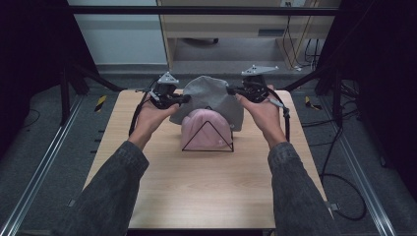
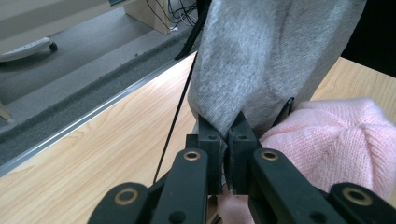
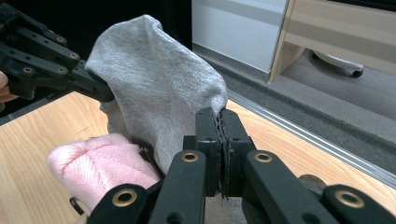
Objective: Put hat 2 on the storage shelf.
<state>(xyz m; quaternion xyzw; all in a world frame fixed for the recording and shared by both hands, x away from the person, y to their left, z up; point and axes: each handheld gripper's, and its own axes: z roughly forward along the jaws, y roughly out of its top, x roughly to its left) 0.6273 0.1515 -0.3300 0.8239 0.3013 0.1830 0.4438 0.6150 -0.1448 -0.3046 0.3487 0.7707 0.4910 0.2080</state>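
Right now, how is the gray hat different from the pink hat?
The gray hat hangs in the air, pinched at its sides by the left gripper and right gripper; the pink hat sits on a black wire stand, held by neither gripper. The gray hat looks smooth and bigger; the pink hat is chunky, ribbed knit. Both are soft fabric hats over the wooden table.

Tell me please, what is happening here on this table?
A person holds a grey knit hat stretched between two tools. The left tool is shut on one edge of the hat, and the right tool is shut on the opposite edge. The hat hangs above and behind a pink knit hat, which sits on a black wire stand in the middle of the wooden table. The grey hat is not yet on the stand.
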